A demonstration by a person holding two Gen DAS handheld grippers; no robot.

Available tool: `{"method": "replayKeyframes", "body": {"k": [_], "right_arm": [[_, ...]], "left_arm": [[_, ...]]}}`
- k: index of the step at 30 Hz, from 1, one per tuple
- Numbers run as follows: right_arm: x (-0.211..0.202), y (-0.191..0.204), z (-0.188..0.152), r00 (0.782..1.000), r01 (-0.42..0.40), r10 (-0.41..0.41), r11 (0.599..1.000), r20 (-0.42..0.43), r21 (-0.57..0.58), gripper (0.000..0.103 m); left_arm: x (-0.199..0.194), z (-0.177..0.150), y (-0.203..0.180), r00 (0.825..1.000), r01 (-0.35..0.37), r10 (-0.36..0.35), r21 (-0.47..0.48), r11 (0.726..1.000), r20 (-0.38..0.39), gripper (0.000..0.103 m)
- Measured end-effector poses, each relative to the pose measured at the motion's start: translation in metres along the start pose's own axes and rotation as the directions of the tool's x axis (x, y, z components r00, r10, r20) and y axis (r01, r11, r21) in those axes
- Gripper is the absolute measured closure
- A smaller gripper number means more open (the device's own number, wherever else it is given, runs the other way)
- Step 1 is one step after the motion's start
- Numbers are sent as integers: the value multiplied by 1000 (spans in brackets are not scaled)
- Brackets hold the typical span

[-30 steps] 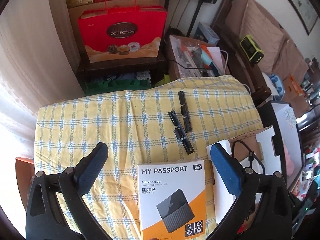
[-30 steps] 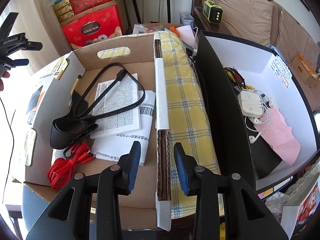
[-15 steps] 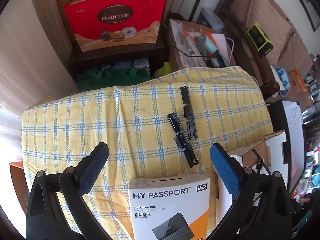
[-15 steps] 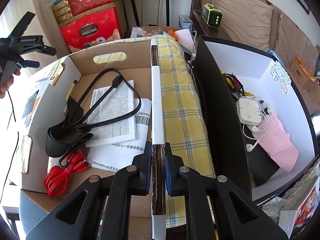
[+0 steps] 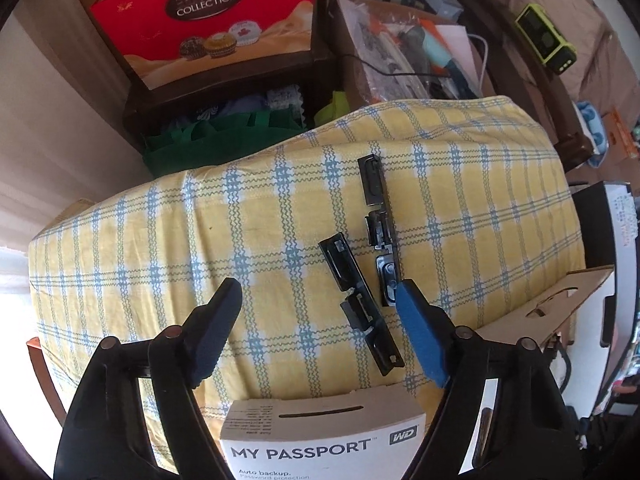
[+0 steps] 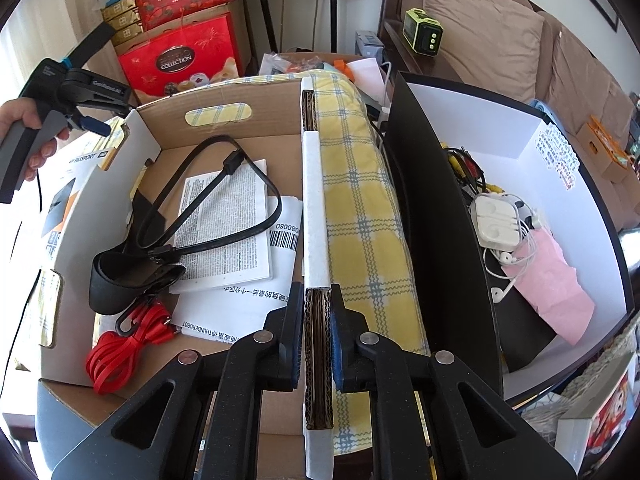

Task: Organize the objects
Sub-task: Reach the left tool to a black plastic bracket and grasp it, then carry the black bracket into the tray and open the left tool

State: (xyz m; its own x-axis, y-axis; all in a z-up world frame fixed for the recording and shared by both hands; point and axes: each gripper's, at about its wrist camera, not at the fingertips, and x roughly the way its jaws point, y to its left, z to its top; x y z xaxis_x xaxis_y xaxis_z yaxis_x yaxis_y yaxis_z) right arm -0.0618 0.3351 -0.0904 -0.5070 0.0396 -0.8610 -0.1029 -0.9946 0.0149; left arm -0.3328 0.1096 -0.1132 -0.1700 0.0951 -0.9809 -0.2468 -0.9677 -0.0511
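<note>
my right claw [image 6: 316,336] clamps the cardboard box [image 6: 224,128] by its side wall to steady it, while my left claw [image 5: 320,322], spread wide, hovers above the black plastic strips [image 5: 360,300] on the checked-cloth desk [image 5: 160,240], presumably next to go in.

Bright daylight from left, sharp focus, fisheye-curved dark edges.
</note>
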Motion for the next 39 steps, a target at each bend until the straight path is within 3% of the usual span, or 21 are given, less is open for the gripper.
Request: {"method": "replayKeyframes", "body": {"k": [2,9,13,19,30,39], "right_arm": [[0,1,0,1000,4,-4,1000,0,-1,93],[0,1,0,1000,7,-7,1000,0,-4,93],[-1,1,-1,1000,5,-5,1000,0,-1,93],[-1,1,-1,1000,2,-2,1000,-1,2,93],[1,0,-1,1000,-4,4,1000,-6,5,93],[1,-6,-2,999,-39,39,999,-4,27,93]], "left_arm": [[6,2,-2,1000,-10,10,-2,1000,-10,35],[6,4,-3,1000,-17,17,0,1000,11,37],[3,2,-4,998,-59,58,19,998,33,67],[0,-1,4,997,-49,49,11,999,54,90],[-26,-6,28,992,22,-17,-35,999,125,90],[-82,-39,53,966,64,-53,-35,997,254,90]]}}
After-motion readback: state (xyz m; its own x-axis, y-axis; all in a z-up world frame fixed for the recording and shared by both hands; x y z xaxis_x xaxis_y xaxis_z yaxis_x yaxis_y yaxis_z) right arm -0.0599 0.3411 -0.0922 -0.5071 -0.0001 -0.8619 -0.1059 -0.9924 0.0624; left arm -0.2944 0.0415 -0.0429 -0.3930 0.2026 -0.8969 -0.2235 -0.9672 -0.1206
